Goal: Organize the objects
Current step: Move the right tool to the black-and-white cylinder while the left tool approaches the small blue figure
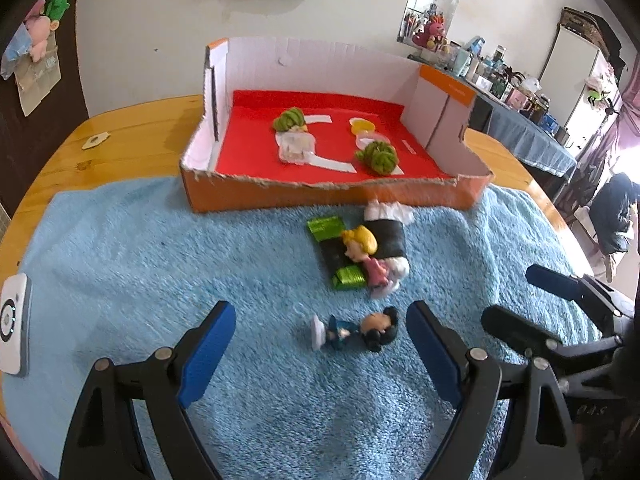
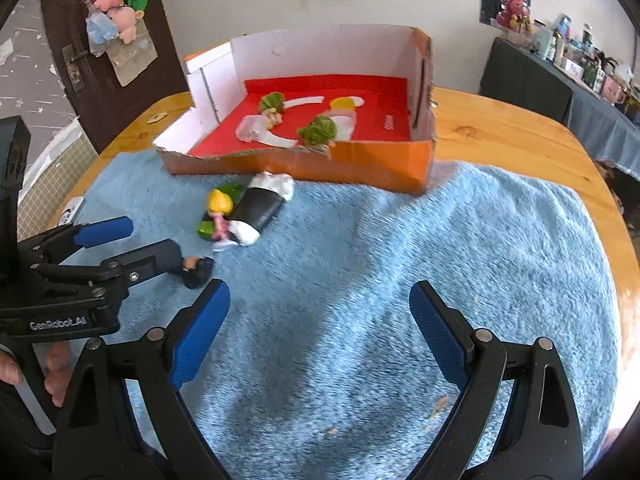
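Observation:
A small dark-haired figurine in blue [image 1: 356, 331] lies on the blue towel [image 1: 160, 264], between the open fingers of my left gripper [image 1: 322, 334]. Beyond it lie a blonde figurine in pink [image 1: 366, 254], a black-and-white roll [image 1: 390, 242] and a green-and-black wrapper [image 1: 334, 252]. The orange box with a red floor [image 1: 320, 140] holds two green yarn-like balls [image 1: 378, 157], a pale figurine and a yellow piece. My right gripper [image 2: 320, 316] is open and empty over bare towel [image 2: 440, 240]. It shows at the right of the left view [image 1: 516, 304].
The towel lies on a round wooden table [image 2: 500, 136]. A white device [image 1: 14, 322] sits at the towel's left edge. A wall stands behind the box. A cluttered side table [image 1: 528, 120] stands at the right.

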Demonstrator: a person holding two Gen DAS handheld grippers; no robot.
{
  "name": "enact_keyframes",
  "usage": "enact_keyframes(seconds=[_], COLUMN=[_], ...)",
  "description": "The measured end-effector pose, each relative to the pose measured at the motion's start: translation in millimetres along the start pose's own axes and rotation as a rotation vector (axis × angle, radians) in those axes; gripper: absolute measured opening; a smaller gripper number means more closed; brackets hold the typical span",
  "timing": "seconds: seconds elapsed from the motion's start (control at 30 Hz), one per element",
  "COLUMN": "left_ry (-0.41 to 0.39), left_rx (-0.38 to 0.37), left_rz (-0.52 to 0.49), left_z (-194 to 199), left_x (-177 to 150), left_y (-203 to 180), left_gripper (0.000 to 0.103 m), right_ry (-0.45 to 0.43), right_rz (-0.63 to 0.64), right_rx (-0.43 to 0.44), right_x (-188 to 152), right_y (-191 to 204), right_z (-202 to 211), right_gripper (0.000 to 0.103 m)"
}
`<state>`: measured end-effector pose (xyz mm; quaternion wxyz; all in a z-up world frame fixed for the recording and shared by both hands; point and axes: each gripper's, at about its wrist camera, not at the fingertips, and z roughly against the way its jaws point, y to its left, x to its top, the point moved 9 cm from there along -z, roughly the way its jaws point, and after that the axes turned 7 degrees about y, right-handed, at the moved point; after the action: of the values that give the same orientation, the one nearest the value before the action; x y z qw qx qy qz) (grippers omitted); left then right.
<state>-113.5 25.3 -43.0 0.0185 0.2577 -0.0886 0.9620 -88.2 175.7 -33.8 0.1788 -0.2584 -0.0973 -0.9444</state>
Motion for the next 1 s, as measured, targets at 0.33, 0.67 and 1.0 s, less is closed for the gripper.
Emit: enact_keyframes(seconds=[0.33, 0.67, 1.0], left_ry=[0.032, 0.006, -0.006], left_rx=[-0.019, 0.032, 0.054], left_rz=[0.003, -0.021, 0.007], left_z=[-16, -21, -17], left_x=[-15, -12, -9], left_y=[-10, 1, 27], left_gripper=[0.089, 0.09, 0.09], right_ry=[0.006, 0.015, 0.049], right_rz=[-0.011, 0.012, 0.031], right_rx=[-0.029, -0.008, 0.002], right_x=[12, 35, 51], right_y=[-15, 0, 21], right_z=[-7, -28, -59], right_gripper=[0.092, 0.092, 0.093])
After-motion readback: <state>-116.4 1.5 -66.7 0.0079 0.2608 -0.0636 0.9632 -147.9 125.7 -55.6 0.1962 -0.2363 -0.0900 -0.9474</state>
